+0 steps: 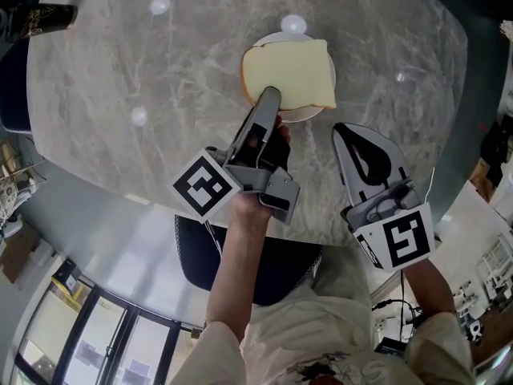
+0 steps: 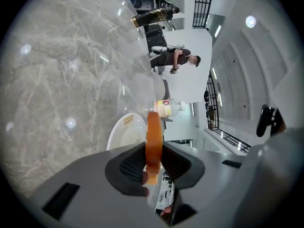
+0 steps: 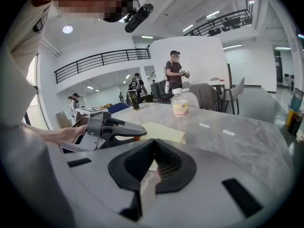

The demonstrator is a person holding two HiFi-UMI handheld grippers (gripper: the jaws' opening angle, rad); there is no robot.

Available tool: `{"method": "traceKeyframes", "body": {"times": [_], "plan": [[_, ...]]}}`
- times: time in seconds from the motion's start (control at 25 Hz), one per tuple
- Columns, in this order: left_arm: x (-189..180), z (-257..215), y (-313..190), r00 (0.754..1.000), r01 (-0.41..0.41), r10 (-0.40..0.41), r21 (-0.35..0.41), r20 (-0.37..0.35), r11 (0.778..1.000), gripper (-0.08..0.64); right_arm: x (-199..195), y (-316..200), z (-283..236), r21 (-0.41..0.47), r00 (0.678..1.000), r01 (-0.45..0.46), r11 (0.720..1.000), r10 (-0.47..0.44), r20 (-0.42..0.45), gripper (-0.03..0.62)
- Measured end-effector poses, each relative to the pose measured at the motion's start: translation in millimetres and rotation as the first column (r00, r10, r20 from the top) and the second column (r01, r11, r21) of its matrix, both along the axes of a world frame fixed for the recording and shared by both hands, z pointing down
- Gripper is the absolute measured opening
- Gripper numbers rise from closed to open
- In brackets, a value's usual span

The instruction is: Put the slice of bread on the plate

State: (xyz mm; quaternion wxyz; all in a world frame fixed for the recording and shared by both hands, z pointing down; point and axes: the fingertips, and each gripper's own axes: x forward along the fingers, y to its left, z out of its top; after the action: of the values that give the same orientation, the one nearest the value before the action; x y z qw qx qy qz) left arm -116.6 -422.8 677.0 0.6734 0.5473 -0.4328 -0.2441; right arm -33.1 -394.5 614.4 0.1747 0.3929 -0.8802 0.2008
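L claw (image 1: 270, 96) — on bread (image 1: 292, 70), over plate (image 1: 303, 115)

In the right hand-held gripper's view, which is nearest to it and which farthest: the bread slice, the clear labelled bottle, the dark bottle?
1. Bread slice: just ahead, centre.
2. Clear labelled bottle: farther back, slightly right.
3. Dark bottle: farthest, back left.
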Motion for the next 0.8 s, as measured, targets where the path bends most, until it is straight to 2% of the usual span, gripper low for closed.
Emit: {"method": "traceKeyframes", "body": {"times": [0.24, 0.36, 0.48, 0.6, 0.68, 0.8], "plan": [[0.2, 2.1, 5.6, 0.995, -0.062, 0.06, 0.026, 0.078, 0.998, 0.1, -7.6, -15.9, 21.2, -0.066, 1.0, -0.011, 0.998, 0.013, 0.02, 0.005], [1.8, 5.6, 9.4, 0.984, -0.114, 0.11, 0.015, 0.139, 0.993, 0.101, -8.3, -22.0, 38.5, -0.098, 0.999, -0.031, 0.995, 0.029, -0.027, 0.005], [1.7, 2.4, 9.8, 0.951, -0.185, 0.168, 0.041, 0.258, 0.982, 0.104, -5.4, -23.3, 56.8, -0.128, 0.996, -0.048, 0.991, 0.038, -0.082, 0.005], [3.8, -2.3, 10.3, 0.907, -0.252, 0.212, 0.066, 0.364, 0.965, 0.182, -3.7, -22.2, 64.0, -0.134, 0.995, -0.066, 0.989, 0.054, -0.085, 0.005], [2.8, 0.6, 13.5, 0.887, -0.263, 0.221, 0.049, 0.406, 0.964, 0.204, -5.1, -23.9, 64.7, -0.112, 0.991, -0.061, 0.992, 0.047, -0.121, 0.005], [-7.5, 4.0, 18.2, 0.861, -0.232, 0.198, 0.016, 0.469, 0.973, 0.215, -8.4, -25.4, 68.2, -0.094, 0.986, -0.052, 0.994, 0.036, -0.162, 0.005]]}}
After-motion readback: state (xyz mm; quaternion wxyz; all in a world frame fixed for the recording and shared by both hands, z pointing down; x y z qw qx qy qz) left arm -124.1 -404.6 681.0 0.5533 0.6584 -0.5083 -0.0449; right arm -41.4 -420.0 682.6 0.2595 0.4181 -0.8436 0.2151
